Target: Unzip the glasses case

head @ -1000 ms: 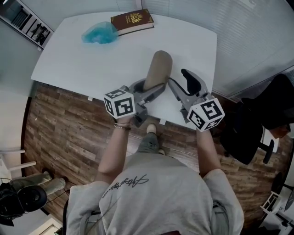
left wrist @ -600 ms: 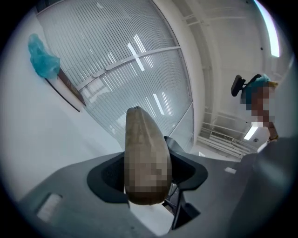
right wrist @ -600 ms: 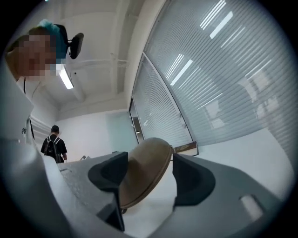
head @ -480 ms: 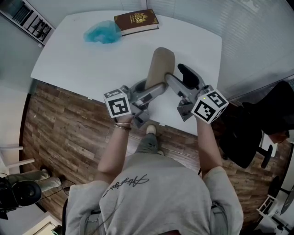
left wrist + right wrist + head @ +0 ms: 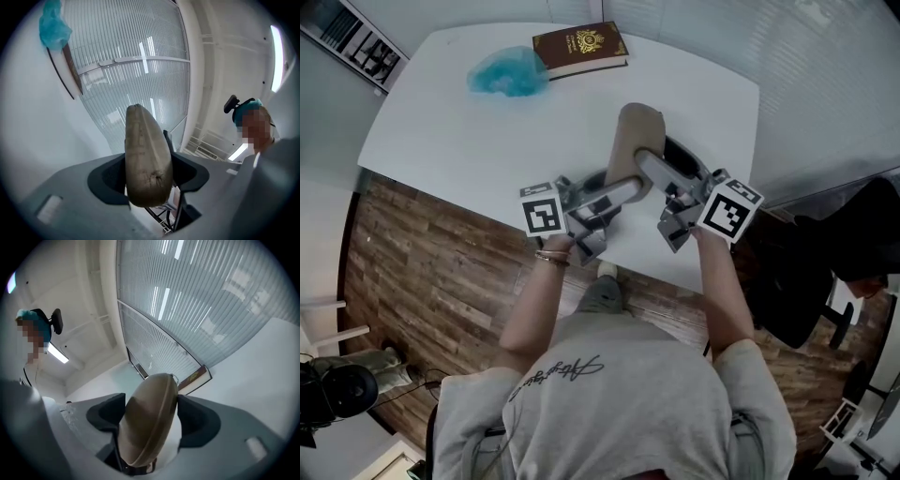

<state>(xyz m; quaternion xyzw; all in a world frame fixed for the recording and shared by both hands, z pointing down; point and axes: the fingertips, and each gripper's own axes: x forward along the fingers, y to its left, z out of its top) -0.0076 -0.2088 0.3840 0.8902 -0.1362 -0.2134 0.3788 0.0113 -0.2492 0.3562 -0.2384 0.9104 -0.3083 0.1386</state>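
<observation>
Tan glasses case [image 5: 630, 136] sits over the near right part of the white worktop [image 5: 450, 131], gripped from both sides, long axis pointing away from the person. Left gripper [image 5: 630, 186] is clamped on the near end of the case: in the left gripper view both dark pads press its 2 flat sides at a medium spread, with the rounded end poking toward the camera. Right gripper [image 5: 664, 161] comes in from the right with the case between its 2 jaws, but the jaws are opening, nearly at full width, and the pads are not squeezing it. In the right gripper view the zip seam runs along the case edge and looks closed on the visible side, with a small metal pull at the far tip. Can't tell if the case touches the worktop. At the far edge of the worktop, well apart from the case, lies a dark red book [image 5: 579, 47], with a crumpled blue item [image 5: 504, 73] just beside it on the left.
</observation>
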